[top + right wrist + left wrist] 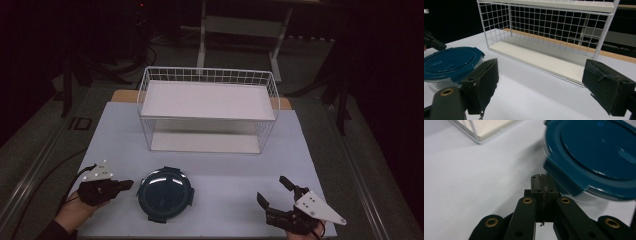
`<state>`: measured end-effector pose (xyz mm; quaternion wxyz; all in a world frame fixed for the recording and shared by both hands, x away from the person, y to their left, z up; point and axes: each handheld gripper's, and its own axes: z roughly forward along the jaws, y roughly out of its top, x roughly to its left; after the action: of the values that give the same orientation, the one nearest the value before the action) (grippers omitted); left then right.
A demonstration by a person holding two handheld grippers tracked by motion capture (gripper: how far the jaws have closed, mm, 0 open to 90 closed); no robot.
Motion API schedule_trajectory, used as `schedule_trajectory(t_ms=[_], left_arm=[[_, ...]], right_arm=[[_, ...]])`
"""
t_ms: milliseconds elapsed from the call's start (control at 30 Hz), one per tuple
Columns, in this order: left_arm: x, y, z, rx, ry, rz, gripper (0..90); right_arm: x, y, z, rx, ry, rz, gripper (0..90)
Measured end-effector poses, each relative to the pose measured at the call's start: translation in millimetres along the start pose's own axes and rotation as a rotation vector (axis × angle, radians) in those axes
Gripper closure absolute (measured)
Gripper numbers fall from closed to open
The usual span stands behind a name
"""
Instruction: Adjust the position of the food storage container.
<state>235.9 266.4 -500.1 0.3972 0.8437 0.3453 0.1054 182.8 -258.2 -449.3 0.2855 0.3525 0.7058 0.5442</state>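
**Left tongs closed beside the container, nothing gripped yet**

Your left gripper [127, 184] has its jaws pressed together with nothing between them; in the left gripper view the pads meet just short of a lid tab on the blue-lidded container [165, 193]. The container sits on the table [225, 165] immediately to the right of those tips and well to the left of your right gripper [274, 192], whose jaws stand spread wide and empty.

This looks like the approach step: you are lined up on the container, but no hold exists. Next you would need to open the left jaws and take the lid tab or rim, or bring the right tongs across to help.

The wire rack [207, 107] stands beyond both tongs. What the container holds is hidden under its lid, and whether the tips touch the tab is hard to judge.
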Motion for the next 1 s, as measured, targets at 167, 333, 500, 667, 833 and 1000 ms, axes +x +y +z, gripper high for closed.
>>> schedule_trajectory(t_ms=[167,333,500,667,833,1000], left_arm=[[-5.7,-1.2,4.5,0.022,-0.028,0.011,89.8],[-9.9,0.1,6.5,0.019,-0.041,0.018,89.8],[-12.0,1.7,5.6,0.023,-0.033,0.022,89.8],[-15.7,2.8,4.7,0.027,-0.034,0.015,89.8],[-22.2,5.4,8.5,0.025,-0.049,0.013,89.8],[-32.2,12.7,14.8,0.045,-0.069,0.036,89.8]], right_arm=[[0.2,-0.3,1.1,0.005,0.004,-0.005,13.7],[-0.3,-0.5,1.2,0.008,0.003,0.0,13.7],[-0.3,-0.7,1.9,0.01,0.006,0.007,13.7],[-0.3,-0.4,1.7,0.01,0.004,0.006,13.7],[0.5,-0.5,2.8,0.013,0.007,0.004,13.7],[1.2,-0.2,2.7,0.011,0.007,-0.001,13.7]])
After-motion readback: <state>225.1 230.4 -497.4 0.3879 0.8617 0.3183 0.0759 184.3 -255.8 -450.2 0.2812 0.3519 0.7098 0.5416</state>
